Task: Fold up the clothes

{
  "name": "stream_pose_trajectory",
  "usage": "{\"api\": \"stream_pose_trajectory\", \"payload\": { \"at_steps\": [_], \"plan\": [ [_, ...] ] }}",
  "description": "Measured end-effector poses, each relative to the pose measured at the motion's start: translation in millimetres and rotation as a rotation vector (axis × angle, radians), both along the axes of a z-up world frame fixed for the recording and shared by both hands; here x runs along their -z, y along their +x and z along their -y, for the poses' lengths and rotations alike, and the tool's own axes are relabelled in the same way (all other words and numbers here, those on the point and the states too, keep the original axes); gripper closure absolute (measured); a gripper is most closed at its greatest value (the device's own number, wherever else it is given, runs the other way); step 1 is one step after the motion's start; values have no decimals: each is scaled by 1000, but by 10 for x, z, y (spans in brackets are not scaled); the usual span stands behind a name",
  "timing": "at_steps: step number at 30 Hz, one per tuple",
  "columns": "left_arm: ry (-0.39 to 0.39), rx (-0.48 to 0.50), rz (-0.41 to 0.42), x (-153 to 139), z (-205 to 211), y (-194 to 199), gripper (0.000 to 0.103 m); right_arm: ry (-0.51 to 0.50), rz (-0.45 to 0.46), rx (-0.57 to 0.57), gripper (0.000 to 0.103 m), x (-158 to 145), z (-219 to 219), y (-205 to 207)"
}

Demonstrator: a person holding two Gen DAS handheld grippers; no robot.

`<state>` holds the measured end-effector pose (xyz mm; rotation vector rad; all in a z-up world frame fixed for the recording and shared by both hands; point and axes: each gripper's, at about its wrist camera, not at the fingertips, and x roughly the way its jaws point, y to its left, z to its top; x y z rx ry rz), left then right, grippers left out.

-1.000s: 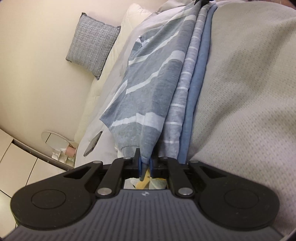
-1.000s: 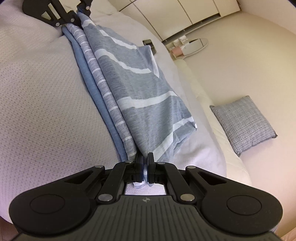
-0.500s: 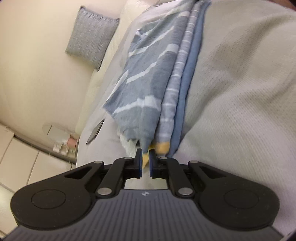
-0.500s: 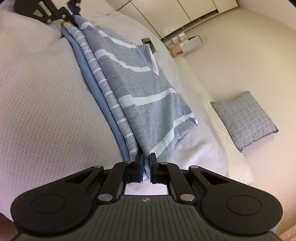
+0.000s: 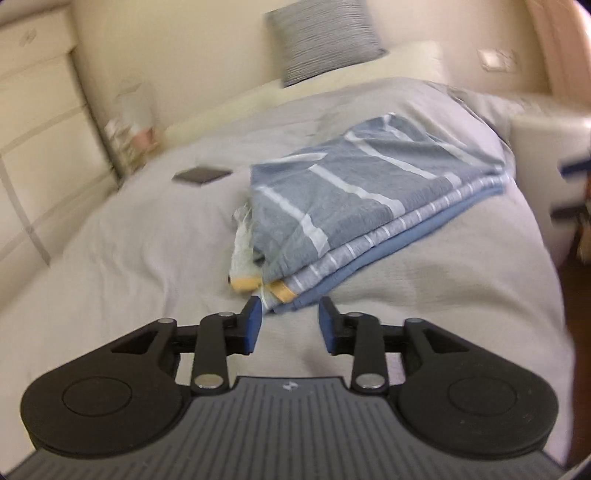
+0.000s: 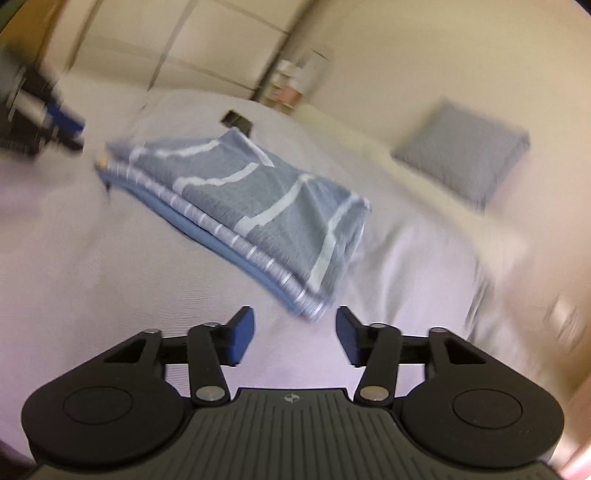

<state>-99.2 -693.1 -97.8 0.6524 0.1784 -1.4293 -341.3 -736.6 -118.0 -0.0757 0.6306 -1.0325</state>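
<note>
A folded blue-grey garment with white stripes (image 5: 354,206) lies flat on the grey bed cover (image 5: 147,251), with a yellow-edged corner (image 5: 280,290) at its near end. My left gripper (image 5: 290,314) is open and empty, just short of that corner. In the right wrist view the same garment (image 6: 251,206) lies on the bed, and my right gripper (image 6: 295,328) is open and empty just before its near corner. The left gripper (image 6: 44,110) shows blurred at the far left there.
A dark phone (image 5: 201,174) lies on the bed beyond the garment, also in the right wrist view (image 6: 238,120). A grey checked cushion (image 5: 321,35) leans on the cream headboard. White drawers (image 5: 33,122) and small items on a shelf (image 5: 129,129) stand at the left.
Both grippers have opened and let go of the garment, which now lies folded on the bed. Both have pulled back and swung round, so the views are blurred.
</note>
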Motion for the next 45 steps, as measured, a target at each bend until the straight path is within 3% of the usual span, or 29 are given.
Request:
{"api": "stream_pose_trajectory", "payload": {
  "at_steps": [3, 5, 8, 9, 11, 26, 30, 45],
  "plan": [
    [13, -81, -102, -32, -76, -34, 68, 89, 114, 38, 30, -58, -92, -59],
    [15, -128, -172, -59, -141, -57, 49, 143, 180, 62, 13, -96, -153, -85],
    [5, -159, -242, -102, -250, -99, 27, 224, 279, 98, 11, -155, -245, -124],
    [5, -163, -254, -124, -289, -119, 22, 251, 312, 110, 5, -174, -275, -138],
    [-4, -168, -269, -165, -363, -161, 3, 275, 349, 130, 2, -220, -353, -165],
    [-26, -158, -341, -451, -760, -396, 1, 288, 394, 200, 2, -586, -682, -242],
    [-15, -137, -291, -517, -851, -538, 1, 282, 391, 216, 2, -642, -765, -275],
    [15, -133, -269, -682, -1244, -765, 1, 295, 412, 264, 1, -887, -1121, -346]
  ]
}}
